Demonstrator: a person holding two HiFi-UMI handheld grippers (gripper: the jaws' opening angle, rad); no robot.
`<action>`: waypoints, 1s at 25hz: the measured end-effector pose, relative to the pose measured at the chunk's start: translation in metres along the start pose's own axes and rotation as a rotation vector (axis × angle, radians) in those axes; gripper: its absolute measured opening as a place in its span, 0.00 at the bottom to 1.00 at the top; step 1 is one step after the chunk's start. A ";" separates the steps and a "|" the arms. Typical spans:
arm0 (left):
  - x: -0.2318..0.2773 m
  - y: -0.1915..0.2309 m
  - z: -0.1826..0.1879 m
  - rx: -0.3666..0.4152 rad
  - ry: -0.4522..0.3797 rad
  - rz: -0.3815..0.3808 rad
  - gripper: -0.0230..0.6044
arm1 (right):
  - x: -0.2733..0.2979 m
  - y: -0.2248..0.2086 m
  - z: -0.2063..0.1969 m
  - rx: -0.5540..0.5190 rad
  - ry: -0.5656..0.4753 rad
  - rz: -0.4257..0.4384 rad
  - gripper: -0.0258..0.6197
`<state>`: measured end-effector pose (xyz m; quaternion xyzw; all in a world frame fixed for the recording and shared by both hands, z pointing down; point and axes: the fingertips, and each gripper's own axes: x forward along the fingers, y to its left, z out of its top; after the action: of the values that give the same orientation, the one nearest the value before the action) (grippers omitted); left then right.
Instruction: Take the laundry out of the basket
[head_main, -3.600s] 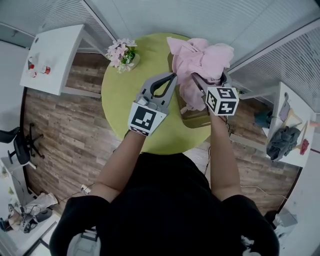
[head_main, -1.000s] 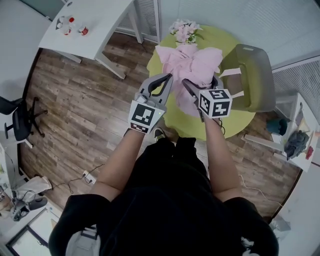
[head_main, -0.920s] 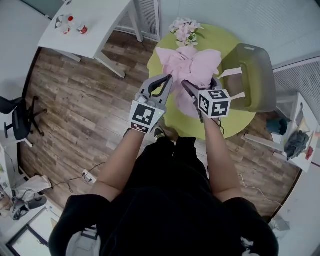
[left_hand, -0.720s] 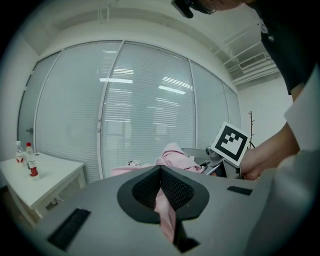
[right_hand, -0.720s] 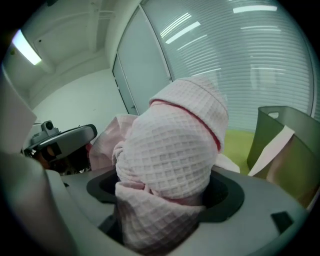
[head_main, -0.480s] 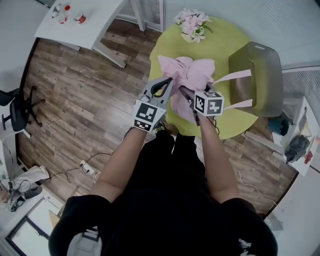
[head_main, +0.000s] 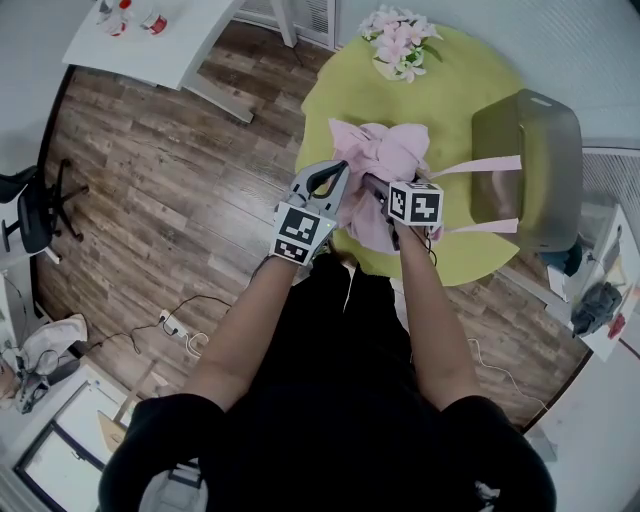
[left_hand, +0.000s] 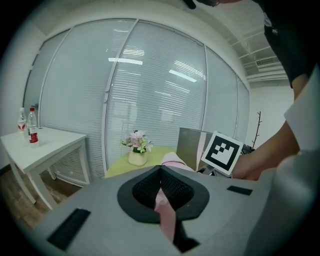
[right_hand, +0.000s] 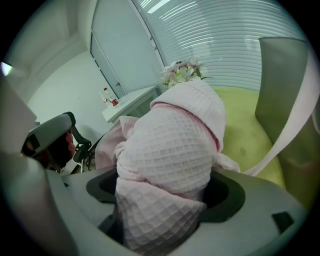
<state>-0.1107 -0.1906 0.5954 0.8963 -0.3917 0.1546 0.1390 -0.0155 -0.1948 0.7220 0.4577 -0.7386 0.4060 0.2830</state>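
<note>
Carried away from the basket (head_main: 530, 165), the pink waffle laundry (head_main: 385, 155) now hangs over the green table (head_main: 450, 85). Left gripper (head_main: 341, 172) pinches 1 thin fold; right gripper (head_main: 376, 186) clamps a thick bunch.

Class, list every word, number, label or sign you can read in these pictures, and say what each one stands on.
No readable text anywhere.
Black-and-white square marker cubes: patterns only, no letters or numbers.
Small red-labelled bottles on the white side table: print too small to read.
</note>
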 end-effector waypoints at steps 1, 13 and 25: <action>0.002 0.002 -0.004 -0.006 0.006 0.001 0.04 | 0.005 -0.003 -0.002 0.002 0.007 -0.006 0.76; 0.021 0.011 -0.027 -0.047 0.052 0.003 0.04 | 0.035 -0.023 -0.007 -0.030 0.079 -0.051 0.76; 0.019 0.004 -0.007 -0.029 0.024 0.000 0.04 | 0.000 -0.018 0.012 -0.047 0.037 -0.056 0.76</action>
<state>-0.1022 -0.2030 0.6098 0.8923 -0.3920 0.1598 0.1568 0.0001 -0.2094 0.7222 0.4638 -0.7294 0.3890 0.3185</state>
